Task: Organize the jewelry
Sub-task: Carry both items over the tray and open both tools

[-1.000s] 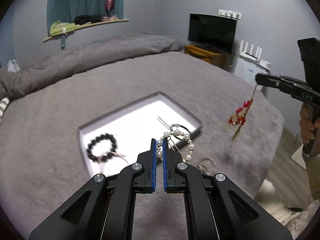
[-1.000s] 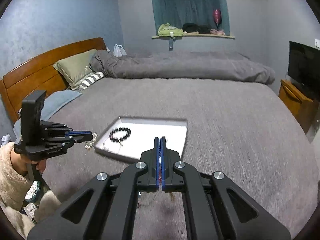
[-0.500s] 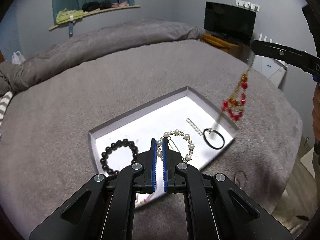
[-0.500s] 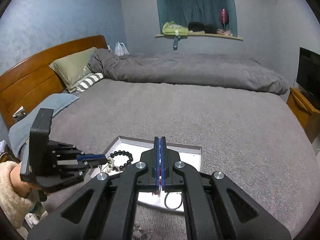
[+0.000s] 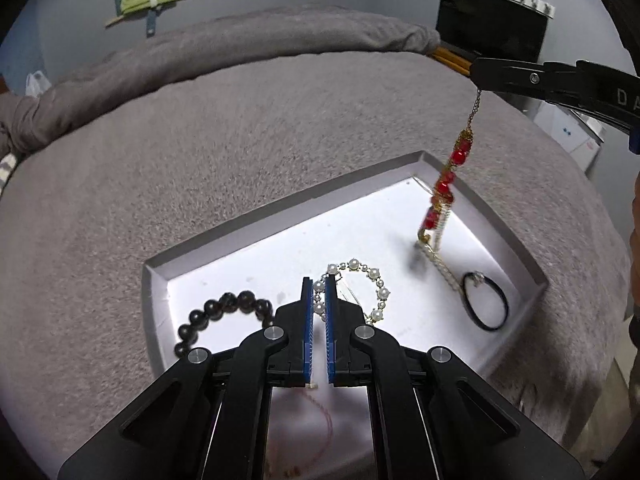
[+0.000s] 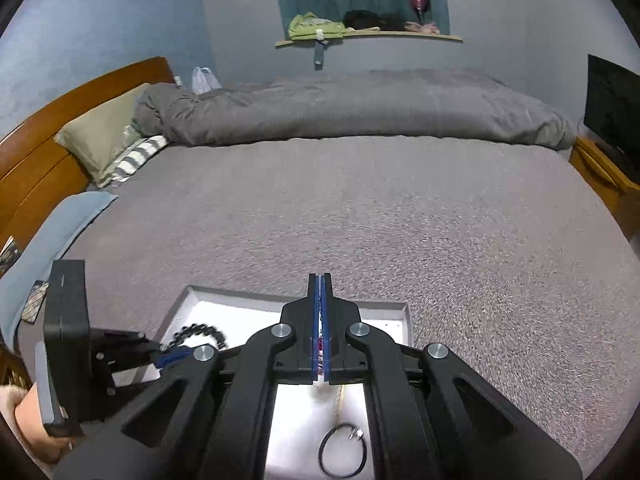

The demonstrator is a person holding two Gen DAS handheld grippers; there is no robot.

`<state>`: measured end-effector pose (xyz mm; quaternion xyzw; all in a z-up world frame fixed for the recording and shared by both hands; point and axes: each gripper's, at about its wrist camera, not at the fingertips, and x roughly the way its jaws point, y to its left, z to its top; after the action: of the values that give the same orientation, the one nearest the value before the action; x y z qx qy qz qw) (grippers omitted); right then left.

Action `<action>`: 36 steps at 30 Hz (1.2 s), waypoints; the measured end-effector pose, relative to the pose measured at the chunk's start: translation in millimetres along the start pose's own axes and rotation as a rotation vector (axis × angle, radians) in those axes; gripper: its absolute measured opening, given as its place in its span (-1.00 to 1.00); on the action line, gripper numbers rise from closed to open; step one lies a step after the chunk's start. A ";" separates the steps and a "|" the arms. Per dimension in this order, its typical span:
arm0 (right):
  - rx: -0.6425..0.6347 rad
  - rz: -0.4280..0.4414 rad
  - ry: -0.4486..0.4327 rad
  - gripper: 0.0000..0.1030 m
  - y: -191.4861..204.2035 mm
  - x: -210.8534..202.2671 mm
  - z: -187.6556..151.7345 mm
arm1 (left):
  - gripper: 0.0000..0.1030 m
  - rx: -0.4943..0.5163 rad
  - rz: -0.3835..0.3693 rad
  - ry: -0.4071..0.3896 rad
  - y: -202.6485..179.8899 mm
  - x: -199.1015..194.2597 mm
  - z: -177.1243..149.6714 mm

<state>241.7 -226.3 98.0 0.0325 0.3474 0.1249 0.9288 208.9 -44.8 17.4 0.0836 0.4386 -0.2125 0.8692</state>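
Observation:
A white shallow tray [image 5: 280,216] lies on the grey bed. My left gripper [image 5: 319,292] is shut on a pearl bracelet [image 5: 376,280] and holds it just above the tray floor. My right gripper [image 6: 321,292] is shut on a gold chain with red beads [image 5: 444,188]; the chain hangs down and its lower end touches the tray. The right gripper's fingers [image 5: 520,78] show at the upper right of the left wrist view. A black bead bracelet [image 5: 224,312] and a black ring-shaped hair tie [image 5: 486,304] lie in the tray. The tray also shows in the right wrist view [image 6: 240,300].
A rolled grey duvet [image 6: 360,108] lies across the far side of the bed. Pillows [image 6: 100,140] and a wooden headboard [image 6: 48,120] are at the left. A TV [image 5: 492,20] on a wooden stand is at the right. The bed edge drops off right of the tray.
Both grippers have moved in over the tray. The red-bead chain has come down from beside the bed to hang over the tray's right part. The pearl bracelet is now above the tray.

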 end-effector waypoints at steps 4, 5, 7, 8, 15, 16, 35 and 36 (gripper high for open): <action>0.021 -0.030 0.031 -0.99 -8.1 21.4 -4.4 | -0.90 -0.035 0.006 0.033 8.2 19.5 1.6; 0.025 -0.035 0.041 -0.99 -10.8 25.6 -6.6 | -0.90 -0.048 0.003 0.044 10.4 25.1 1.6; 0.027 -0.051 0.065 -0.99 -13.1 35.0 -10.8 | -0.90 -0.052 0.005 0.058 11.5 32.6 1.3; 0.025 -0.059 0.074 -0.99 -14.4 38.2 -13.2 | -0.90 -0.050 0.008 0.065 10.9 35.7 1.7; 0.030 -0.067 0.151 -0.98 -20.6 55.2 -25.2 | -0.89 -0.049 0.006 0.106 5.4 48.7 0.8; 0.030 -0.066 0.161 -0.98 -19.1 58.2 -26.2 | -0.89 -0.049 0.007 0.106 5.2 48.5 0.9; 0.026 -0.052 0.058 0.68 -23.9 -8.4 -52.8 | 0.61 -0.108 0.005 -0.052 5.4 -21.0 -20.0; 0.027 -0.050 0.045 0.80 -24.6 -15.8 -54.8 | 0.65 -0.106 0.000 -0.062 4.5 -28.0 -22.7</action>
<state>199.6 -255.6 63.0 0.0335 0.3708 0.0977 0.9230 179.7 -24.9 25.9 0.0307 0.4221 -0.1912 0.8856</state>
